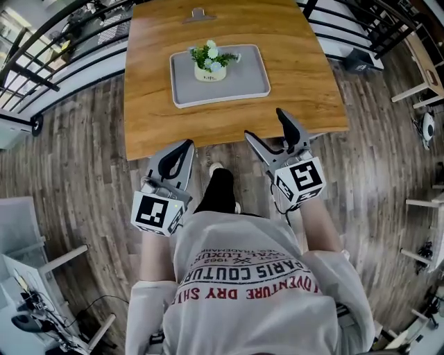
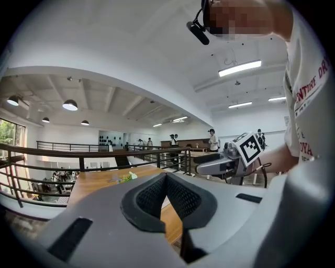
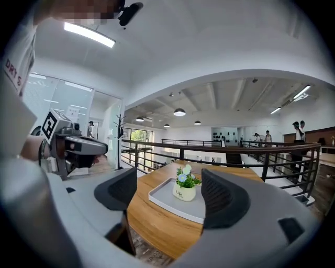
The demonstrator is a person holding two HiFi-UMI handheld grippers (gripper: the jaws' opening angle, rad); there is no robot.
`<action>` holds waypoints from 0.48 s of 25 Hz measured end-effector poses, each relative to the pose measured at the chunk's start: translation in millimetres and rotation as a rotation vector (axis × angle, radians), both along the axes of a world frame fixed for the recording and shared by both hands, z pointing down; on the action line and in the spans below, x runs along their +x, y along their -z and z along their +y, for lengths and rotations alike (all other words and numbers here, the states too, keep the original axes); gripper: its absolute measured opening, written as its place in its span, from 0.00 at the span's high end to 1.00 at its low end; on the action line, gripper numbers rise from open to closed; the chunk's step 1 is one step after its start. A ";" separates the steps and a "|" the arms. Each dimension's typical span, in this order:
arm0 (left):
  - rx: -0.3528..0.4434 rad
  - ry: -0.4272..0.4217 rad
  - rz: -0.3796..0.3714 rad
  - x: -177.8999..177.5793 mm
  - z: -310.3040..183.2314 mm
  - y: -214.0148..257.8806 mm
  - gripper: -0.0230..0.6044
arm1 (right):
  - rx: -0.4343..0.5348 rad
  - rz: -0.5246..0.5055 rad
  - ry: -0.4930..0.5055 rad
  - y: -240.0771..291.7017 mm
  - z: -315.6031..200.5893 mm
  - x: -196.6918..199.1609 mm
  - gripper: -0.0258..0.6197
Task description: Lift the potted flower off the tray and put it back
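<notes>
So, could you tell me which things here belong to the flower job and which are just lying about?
Job: potted flower, tray, left gripper, right gripper.
Lying about: small grey object at the far edge of the table, white chair.

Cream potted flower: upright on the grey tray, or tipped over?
Upright. The small cream pot of white and blue flowers stands on its base on the grey rectangular tray, blooms pointing up.

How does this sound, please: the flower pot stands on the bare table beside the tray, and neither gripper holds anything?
Not quite: the flower pot stands on the tray, not beside it, as the head view shows. The left gripper and right gripper do hold nothing.
</notes>
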State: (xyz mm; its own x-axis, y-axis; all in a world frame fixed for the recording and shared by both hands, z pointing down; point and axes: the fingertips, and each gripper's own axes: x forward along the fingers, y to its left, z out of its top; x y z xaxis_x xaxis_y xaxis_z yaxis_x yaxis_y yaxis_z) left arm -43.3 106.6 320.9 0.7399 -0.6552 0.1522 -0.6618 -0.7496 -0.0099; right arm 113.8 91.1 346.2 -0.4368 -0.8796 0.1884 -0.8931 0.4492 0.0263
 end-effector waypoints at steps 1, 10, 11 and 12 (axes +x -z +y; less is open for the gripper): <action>-0.003 0.000 0.006 2.3 -12.4 -2.1 0.94 | -0.005 0.009 0.012 -2.6 -12.9 -0.2 0.38; 0.004 -0.027 -0.017 15.6 -136.3 -5.8 0.94 | -0.097 0.100 0.094 -26.2 -134.1 -1.5 0.35; 0.000 -0.025 -0.014 15.1 -146.4 -6.7 0.94 | -0.107 0.120 0.101 -30.7 -143.7 -1.0 0.34; -0.005 -0.021 -0.011 14.4 -155.8 -8.4 0.94 | -0.116 0.141 0.109 -35.6 -152.3 -0.9 0.34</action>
State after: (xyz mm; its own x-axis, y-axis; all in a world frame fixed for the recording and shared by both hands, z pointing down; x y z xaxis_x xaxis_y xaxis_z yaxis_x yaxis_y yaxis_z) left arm -29.0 -49.2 329.3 0.7520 -0.6384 0.1641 -0.6455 -0.7637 -0.0132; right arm 112.9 -61.2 381.8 -0.4908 -0.7974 0.3511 -0.8300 0.5505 0.0899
